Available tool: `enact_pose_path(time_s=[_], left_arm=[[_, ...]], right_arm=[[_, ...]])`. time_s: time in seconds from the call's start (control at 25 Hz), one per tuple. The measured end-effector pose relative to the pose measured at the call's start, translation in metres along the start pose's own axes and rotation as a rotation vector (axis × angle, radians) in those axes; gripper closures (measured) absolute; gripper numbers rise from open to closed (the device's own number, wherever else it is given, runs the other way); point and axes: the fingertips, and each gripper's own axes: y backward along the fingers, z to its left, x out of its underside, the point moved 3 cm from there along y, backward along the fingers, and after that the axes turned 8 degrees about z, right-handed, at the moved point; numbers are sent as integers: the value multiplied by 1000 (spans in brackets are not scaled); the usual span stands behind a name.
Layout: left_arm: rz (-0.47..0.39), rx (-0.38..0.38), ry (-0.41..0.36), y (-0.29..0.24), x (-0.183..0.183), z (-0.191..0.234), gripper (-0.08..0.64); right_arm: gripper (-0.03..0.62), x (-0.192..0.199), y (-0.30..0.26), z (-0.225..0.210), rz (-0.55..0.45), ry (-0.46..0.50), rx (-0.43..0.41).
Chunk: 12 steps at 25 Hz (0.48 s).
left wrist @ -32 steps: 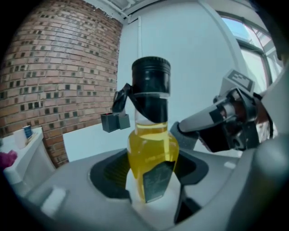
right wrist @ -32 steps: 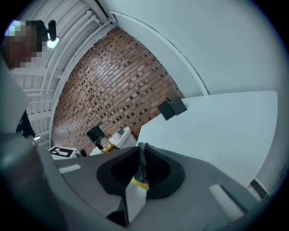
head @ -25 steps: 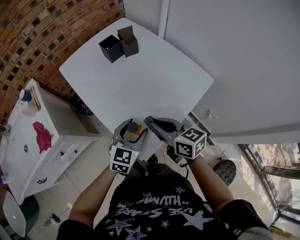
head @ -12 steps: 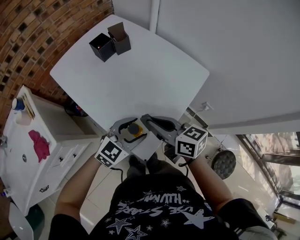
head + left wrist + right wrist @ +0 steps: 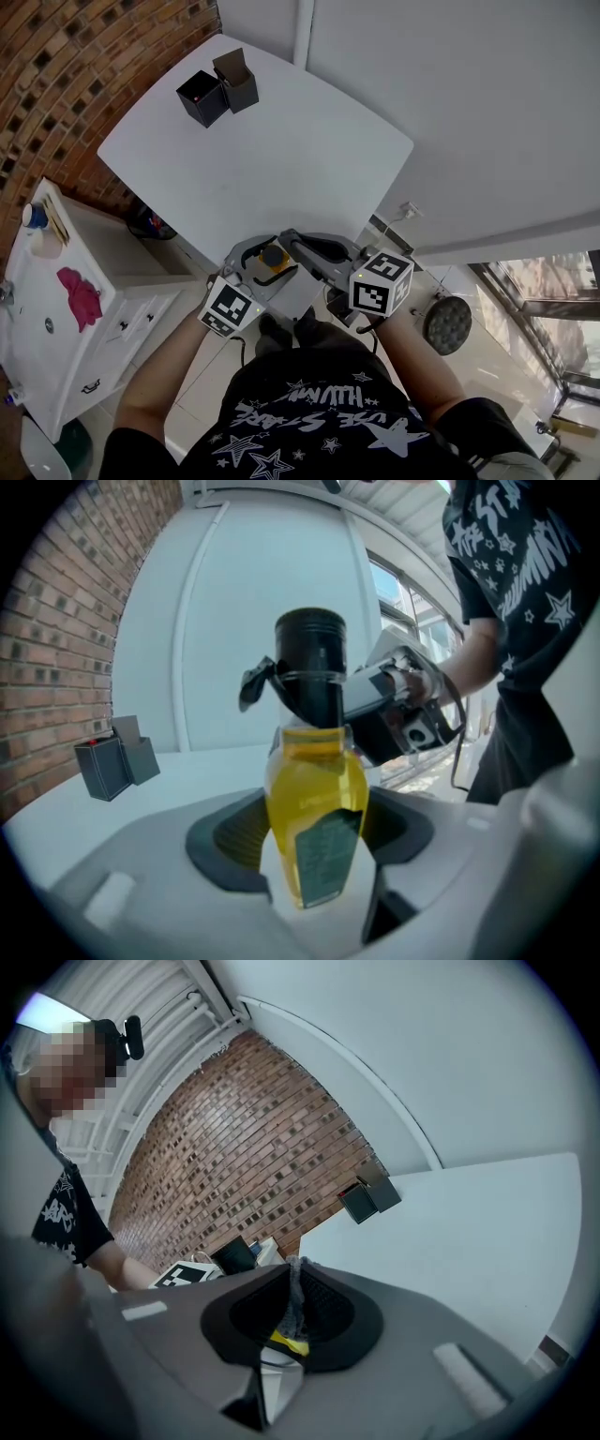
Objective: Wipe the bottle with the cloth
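Now the left tongs [image 5: 314, 836] grasp the upright bottle [image 5: 316, 785]; the right tongs [image 5: 292, 1321], clenched on the cloth [image 5: 287, 1290], sit just right of it

The bottle [image 5: 314, 799] at the centre of the left gripper view is clear, glossy plastic over yellow liquid, with a smooth black cap [image 5: 310, 644] and a dark matt label [image 5: 328, 855]. The left gripper [image 5: 314, 834] is matt grey plastic with black ribbed pads [image 5: 239, 832]. In the right gripper view a strip of grey, fuzzy cloth [image 5: 289, 1297] shows in the right gripper [image 5: 292, 1305], which is the same matt grey plastic. The table [image 5: 281, 159] is white, smooth and matt. At the upper left of the head view the brick wall [image 5: 56, 75] looks rough. The black box [image 5: 200, 98] beside it is matt.
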Motion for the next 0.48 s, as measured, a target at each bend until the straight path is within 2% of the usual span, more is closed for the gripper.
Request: enact_pose_path(time_s=[0.2, 0.32, 0.48], left_arm=[[-14, -44, -1, 2, -1, 2, 264], [-26, -72, 41, 7, -2, 5, 239], [-36, -145, 108, 22, 4, 2, 222]], right_arm=[[557, -1, 1, -2, 14, 19, -7], [557, -5, 1, -4, 30, 48, -28], [557, -13, -4, -3, 85, 110, -98]])
